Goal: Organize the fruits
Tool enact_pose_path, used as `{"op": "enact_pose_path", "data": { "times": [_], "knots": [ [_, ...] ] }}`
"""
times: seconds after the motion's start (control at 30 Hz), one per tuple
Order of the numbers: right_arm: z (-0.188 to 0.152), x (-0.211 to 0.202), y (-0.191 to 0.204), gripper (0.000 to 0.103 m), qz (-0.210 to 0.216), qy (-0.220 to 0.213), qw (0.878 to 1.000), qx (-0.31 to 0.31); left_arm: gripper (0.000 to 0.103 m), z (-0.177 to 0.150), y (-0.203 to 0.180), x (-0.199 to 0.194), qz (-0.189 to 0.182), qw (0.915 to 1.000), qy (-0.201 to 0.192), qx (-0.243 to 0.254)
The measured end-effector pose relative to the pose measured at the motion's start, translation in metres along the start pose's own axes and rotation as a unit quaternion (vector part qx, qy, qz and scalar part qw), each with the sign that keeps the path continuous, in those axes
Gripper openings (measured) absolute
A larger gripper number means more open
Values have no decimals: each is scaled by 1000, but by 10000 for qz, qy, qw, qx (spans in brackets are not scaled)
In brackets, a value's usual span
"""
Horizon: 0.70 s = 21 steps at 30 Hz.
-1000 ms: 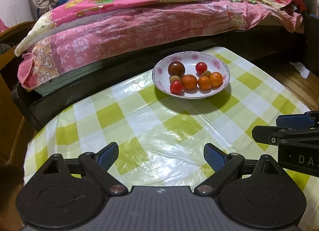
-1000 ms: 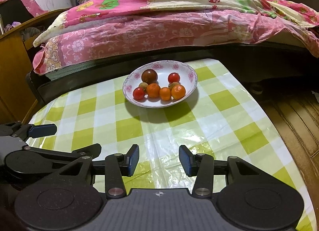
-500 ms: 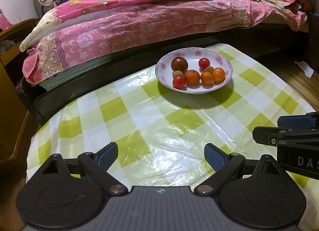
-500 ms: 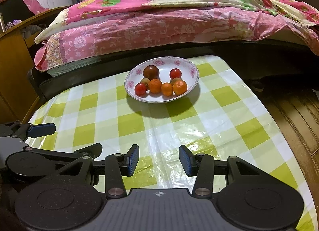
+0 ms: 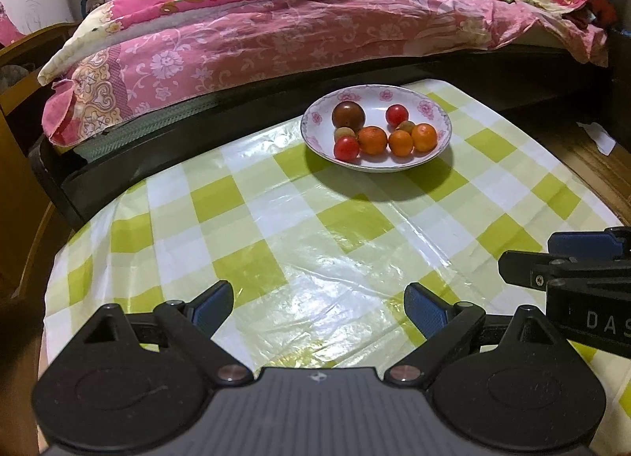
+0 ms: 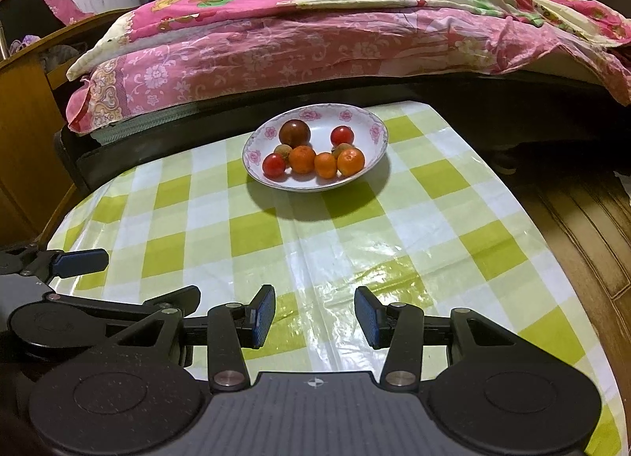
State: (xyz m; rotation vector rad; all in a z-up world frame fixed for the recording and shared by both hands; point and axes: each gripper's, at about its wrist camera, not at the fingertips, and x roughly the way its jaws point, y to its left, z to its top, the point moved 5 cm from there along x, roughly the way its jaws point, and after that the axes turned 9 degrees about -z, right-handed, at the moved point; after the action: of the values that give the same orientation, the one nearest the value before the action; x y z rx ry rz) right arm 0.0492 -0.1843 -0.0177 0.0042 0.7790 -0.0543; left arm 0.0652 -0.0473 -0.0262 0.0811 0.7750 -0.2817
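Observation:
A white flowered bowl (image 5: 430, 99) (image 6: 374, 129) stands at the far side of the table and holds several fruits: a dark brown-red one (image 5: 348, 114) (image 6: 294, 132), red tomatoes (image 5: 346, 147) (image 6: 274, 164), orange tangerines (image 5: 372, 140) (image 6: 302, 159) and small brownish fruits. My left gripper (image 5: 318, 304) is open and empty, low over the near table, far from the bowl. My right gripper (image 6: 314, 316) is open and empty, also near the front edge. Each gripper shows at the edge of the other's view.
The table has a glossy green-and-white checked cloth (image 5: 276, 219) (image 6: 434, 227). A bed with pink quilts (image 5: 276, 34) (image 6: 315, 30) runs behind the table. A wooden cabinet (image 6: 23, 133) is at the left, and wooden floor (image 6: 583, 219) at the right.
Both grippers have drawn back from the bowl, which now looks smaller and farther. The jaws stay open and empty.

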Motion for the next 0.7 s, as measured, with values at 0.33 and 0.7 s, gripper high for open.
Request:
{"op": "enact_pose_path", "data": {
  "times": [0.33, 0.7],
  "knots": [
    [-11, -10, 1, 41, -73, -3, 10000, 26, 101, -8, -2, -7, -92, 10000, -5, -18],
    [-27, -18, 2, 41, -119, 123, 9998, 35, 101, -26, -6, -13, -132, 9997, 164, -78]
  ]
}}
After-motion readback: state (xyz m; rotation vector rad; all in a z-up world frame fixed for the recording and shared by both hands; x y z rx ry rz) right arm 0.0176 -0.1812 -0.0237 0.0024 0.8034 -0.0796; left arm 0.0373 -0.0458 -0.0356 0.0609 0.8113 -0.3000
